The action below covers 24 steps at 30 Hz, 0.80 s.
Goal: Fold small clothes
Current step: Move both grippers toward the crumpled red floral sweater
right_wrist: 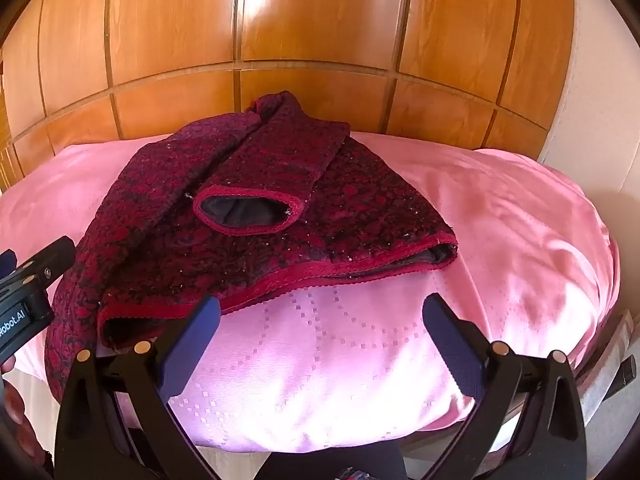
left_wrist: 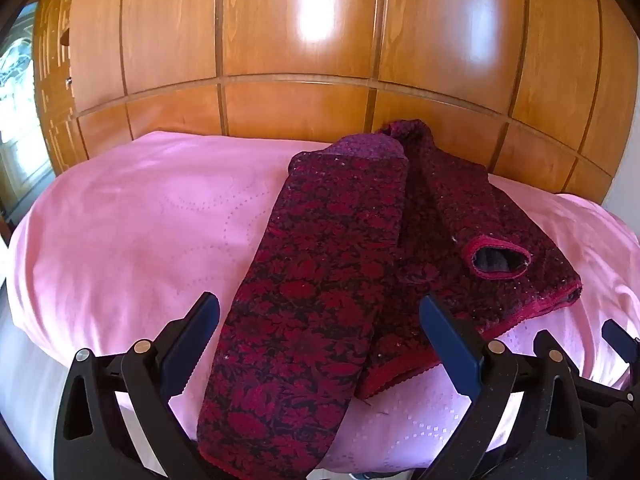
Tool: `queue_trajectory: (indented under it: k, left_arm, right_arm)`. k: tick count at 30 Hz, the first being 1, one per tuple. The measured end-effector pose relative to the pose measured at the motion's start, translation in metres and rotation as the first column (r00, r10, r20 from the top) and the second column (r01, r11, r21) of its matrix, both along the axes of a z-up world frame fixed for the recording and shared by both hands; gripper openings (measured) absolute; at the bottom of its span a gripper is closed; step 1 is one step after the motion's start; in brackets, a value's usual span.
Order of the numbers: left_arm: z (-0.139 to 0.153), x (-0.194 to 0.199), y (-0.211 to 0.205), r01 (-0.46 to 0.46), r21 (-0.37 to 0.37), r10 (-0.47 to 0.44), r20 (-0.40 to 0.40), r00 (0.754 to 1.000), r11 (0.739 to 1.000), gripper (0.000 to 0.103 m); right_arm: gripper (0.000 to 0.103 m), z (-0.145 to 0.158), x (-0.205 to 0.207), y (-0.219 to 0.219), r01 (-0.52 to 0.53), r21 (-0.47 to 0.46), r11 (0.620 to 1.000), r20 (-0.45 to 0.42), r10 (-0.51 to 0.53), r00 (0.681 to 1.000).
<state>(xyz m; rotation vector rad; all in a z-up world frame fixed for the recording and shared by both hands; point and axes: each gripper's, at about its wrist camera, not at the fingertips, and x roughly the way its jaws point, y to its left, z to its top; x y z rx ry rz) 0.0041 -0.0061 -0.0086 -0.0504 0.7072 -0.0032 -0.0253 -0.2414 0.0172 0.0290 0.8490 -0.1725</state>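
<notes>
L claw (left_wrist: pixel 320 320) wide, holding nothing, jaws either side of the folded sleeve (left_wrist: pixel 312 288) at the bed's near edge. R claw (right_wrist: pixel 320 320) also wide, empty, over bare pink bedspread (right_wrist: pixel 500 220) just short of the garment's red hem (right_wrist: pixel 280 276). Dark red floral sweater (right_wrist: pixel 248 200) lies mid-bed, both sleeves folded across body; one cuff (right_wrist: pixel 248 212) gapes toward cam. Far hem corner twd R edge. Wooden panel wardrobe (left_wrist: pixel 300 40) behind bed.

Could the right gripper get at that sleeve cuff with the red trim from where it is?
Probably yes: the open right gripper faces the red-trimmed sleeve cuff across bare pink bedcover, with nothing between them.
</notes>
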Motion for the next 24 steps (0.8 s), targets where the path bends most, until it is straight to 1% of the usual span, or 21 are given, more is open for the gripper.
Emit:
queue_trajectory:
  k: [5,11,16,17,22,24]
  left_arm:
    - [-0.001,0.002,0.001,-0.010,0.016,0.010,-0.001,1.000,1.000,0.099]
    - [-0.006,0.009,0.005,-0.019,0.019,0.020,-0.027,0.999,1.000,0.099]
    - [-0.011,0.014,0.005,-0.006,0.015,0.007,-0.053,0.999,1.000,0.099]
    - [-0.012,0.015,0.005,-0.004,0.012,0.004,-0.058,0.998,1.000,0.099]
    - [-0.014,0.018,0.004,0.023,0.019,-0.022,-0.065,0.998,1.000,0.099]
    - [-0.015,0.020,0.002,0.039,0.020,-0.037,-0.069,0.997,0.999,0.099]
  right_arm:
    - [0.101,0.000,0.003,0.002,-0.009,-0.002,1.000,0.000,0.009,1.000]
    - [0.101,-0.003,0.008,0.005,-0.021,-0.008,1.000,-0.013,0.020,1.000]
    - [0.101,-0.008,0.013,0.005,-0.024,-0.013,1.000,-0.024,0.023,0.999]
    - [0.101,-0.007,0.014,0.007,-0.029,-0.019,0.999,-0.011,0.028,1.000]
    - [0.101,-0.006,0.018,0.009,-0.035,-0.042,0.999,-0.009,0.035,0.999]
    - [0.101,-0.005,0.019,0.010,-0.036,-0.037,0.999,0.011,0.037,0.999]
